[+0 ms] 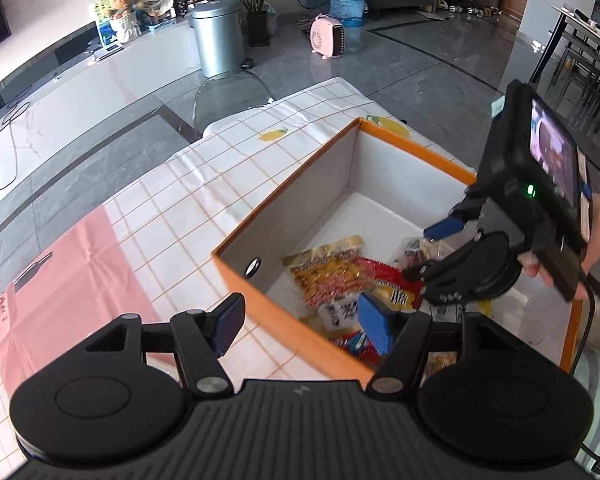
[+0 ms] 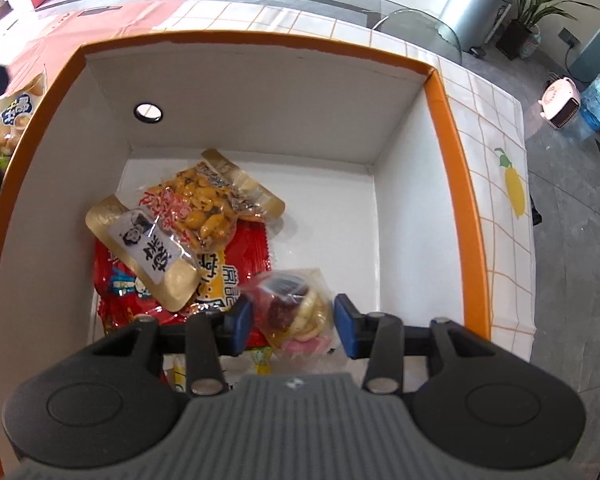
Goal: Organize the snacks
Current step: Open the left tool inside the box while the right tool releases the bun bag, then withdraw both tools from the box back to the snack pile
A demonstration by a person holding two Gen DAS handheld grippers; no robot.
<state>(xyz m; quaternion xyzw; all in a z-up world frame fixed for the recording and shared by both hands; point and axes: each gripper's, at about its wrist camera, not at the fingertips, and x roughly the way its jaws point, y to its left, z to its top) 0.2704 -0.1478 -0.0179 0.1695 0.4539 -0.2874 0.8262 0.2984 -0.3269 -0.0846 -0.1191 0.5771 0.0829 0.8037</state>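
Note:
An orange box [image 1: 416, 148] with white inner walls [image 2: 260, 92] stands on the checked tablecloth. Inside lie several snack packs: a clear pack of yellow snacks [image 2: 204, 204] [image 1: 328, 272], a beige pack with a white label [image 2: 148, 252] and a red pack [image 2: 244, 252]. My right gripper [image 2: 294, 322] [image 1: 432, 252] is open over the box, its pads either side of a clear bag of red and pale sweets [image 2: 296, 308] that lies between them. My left gripper [image 1: 302, 326] is open and empty, straddling the box's near wall.
Another snack bag [image 2: 8, 120] lies outside the box on the left. The tablecloth [image 1: 172, 208] has a pink patch [image 1: 56, 280]. Beyond the table are a clear chair back [image 1: 232, 92], a metal bin [image 1: 216, 36], a pink heater [image 1: 328, 36] and a water bottle [image 1: 348, 0].

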